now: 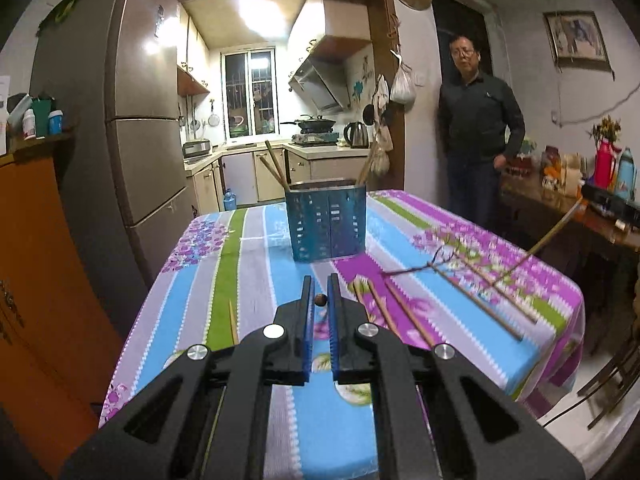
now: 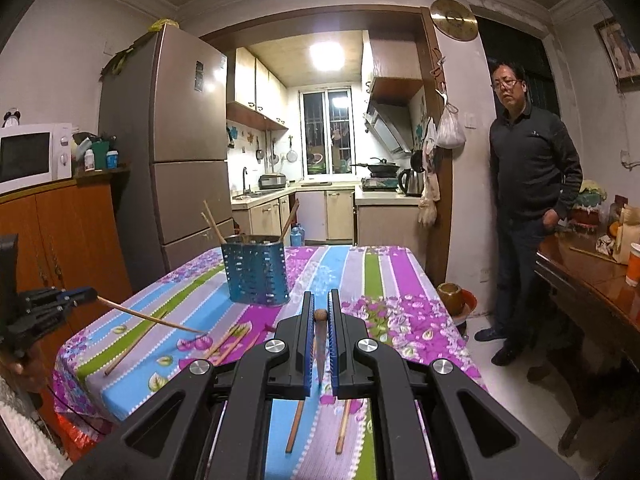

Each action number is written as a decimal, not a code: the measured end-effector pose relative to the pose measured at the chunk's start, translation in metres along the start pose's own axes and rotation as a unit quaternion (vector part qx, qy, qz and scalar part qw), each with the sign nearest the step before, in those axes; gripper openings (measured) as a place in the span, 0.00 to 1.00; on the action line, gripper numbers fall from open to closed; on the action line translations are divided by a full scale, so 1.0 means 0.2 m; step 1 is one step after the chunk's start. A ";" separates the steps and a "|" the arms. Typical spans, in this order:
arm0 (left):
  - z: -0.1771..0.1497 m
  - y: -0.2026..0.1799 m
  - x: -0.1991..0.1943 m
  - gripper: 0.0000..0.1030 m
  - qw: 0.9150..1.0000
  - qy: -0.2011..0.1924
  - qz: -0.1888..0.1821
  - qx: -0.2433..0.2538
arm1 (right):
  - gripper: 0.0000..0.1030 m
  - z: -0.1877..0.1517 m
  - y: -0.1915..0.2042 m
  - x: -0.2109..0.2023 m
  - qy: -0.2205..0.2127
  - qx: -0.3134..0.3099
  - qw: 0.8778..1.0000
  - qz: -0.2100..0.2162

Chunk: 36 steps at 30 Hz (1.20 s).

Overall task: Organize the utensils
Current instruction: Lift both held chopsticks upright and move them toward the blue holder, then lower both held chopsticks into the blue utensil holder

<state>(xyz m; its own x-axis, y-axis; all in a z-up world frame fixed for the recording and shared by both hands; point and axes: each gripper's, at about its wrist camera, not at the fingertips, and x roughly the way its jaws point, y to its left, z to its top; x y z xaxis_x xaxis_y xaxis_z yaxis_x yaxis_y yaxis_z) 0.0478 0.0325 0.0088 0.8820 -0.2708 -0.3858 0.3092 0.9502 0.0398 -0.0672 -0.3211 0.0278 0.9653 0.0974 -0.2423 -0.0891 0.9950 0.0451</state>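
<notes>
Right gripper [image 2: 320, 304] is clamping one chopstick [image 2: 319, 316] end-on; left gripper [image 1: 319, 290] — jaws nearly shut — is pinching another [image 1: 320, 300], its shaft slanting down to the striped tablecloth [image 2: 376, 276] in the right wrist view. Step in hand, by judgement: carrying sticks to the perforated blue holder [image 2: 256, 276] at table centre, w/ several already standing inside. Next move is calling for tip-down alignment over the rim — loose chopsticks [image 1: 416, 320] are lying nearby.

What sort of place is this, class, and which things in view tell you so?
Most likely a home dining area opening onto a small kitchen: a refrigerator, a microwave, a range hood above a stove, and a table under a floral striped cloth.
</notes>
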 end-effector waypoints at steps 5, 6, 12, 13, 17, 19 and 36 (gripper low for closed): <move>0.12 0.07 0.00 0.05 0.999 0.003 -0.011 -0.036 | 0.08 0.06 0.00 0.03 -0.002 -0.011 1.000 0.003; 0.14 0.08 0.01 0.05 0.999 0.002 -0.012 -0.042 | 0.08 0.07 0.00 0.04 0.000 -0.011 1.000 0.004; 0.21 0.08 0.01 0.05 0.999 -0.001 -0.014 -0.047 | 0.08 0.11 -0.02 0.09 0.009 -0.002 1.000 0.011; 0.21 0.08 0.02 0.05 0.999 0.000 -0.013 -0.046 | 0.08 0.12 -0.03 0.10 0.009 -0.001 1.000 0.013; 0.25 0.07 0.03 0.05 0.999 0.002 -0.013 -0.043 | 0.08 0.15 -0.04 0.11 0.011 0.004 1.000 0.020; 0.26 0.07 0.02 0.05 0.999 0.002 -0.016 -0.045 | 0.08 0.17 -0.04 0.12 0.013 0.004 1.000 0.021; 0.35 0.06 0.03 0.05 0.999 -0.009 -0.020 -0.034 | 0.08 0.39 -0.01 0.16 0.013 -0.018 0.999 0.038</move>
<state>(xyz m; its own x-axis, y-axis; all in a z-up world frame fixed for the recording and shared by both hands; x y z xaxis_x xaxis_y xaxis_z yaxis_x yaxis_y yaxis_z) 0.0826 0.0321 0.0711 0.8757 -0.3113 -0.3691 0.3204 0.9465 -0.0382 -0.0168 -0.3207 0.0955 0.9485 0.1737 -0.2649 -0.1718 0.9847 0.0307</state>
